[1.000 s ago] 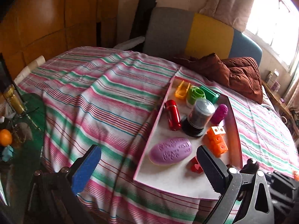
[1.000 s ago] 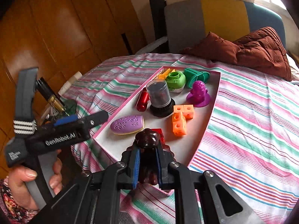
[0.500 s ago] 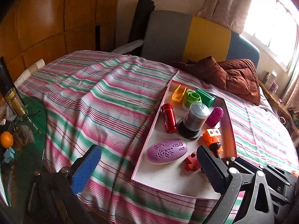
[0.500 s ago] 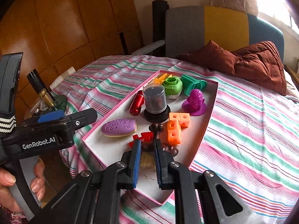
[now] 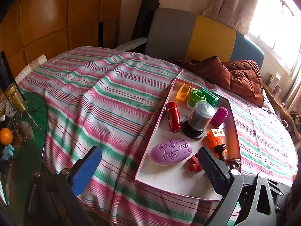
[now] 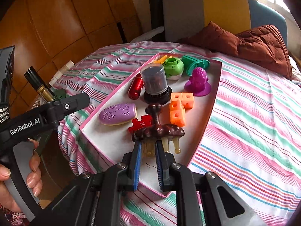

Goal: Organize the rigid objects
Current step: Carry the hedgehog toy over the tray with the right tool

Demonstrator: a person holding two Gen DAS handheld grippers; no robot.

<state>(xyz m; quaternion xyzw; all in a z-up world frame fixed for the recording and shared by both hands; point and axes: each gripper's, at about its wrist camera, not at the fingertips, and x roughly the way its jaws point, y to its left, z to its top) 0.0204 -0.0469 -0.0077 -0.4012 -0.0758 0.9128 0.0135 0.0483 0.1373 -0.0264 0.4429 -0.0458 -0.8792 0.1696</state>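
Left tongs [image 5: 148,167] spread wide, empty, hanging over the near edge of the striped bed [image 5: 105,101], left of the pink-rimmed tray [image 6: 210,101]; a hand [image 6: 20,171] holds their grip. On the tray, left to right: purple oval soap [image 6: 117,114] by the left rim, red capsule [image 6: 135,88], red puzzle piece [image 6: 141,123], dark jar [image 6: 155,83] upright mid-tray, orange cubes [image 6: 179,108], purple studded toy [image 6: 198,82] near the right rim. Green pieces [image 6: 173,66] and a yellow one sit at the far end. Right tongs [image 6: 147,148] clamped on the pale legs of a dark brown massager [image 6: 158,130] at the tray's near end, its knob pointing away toward the jar.
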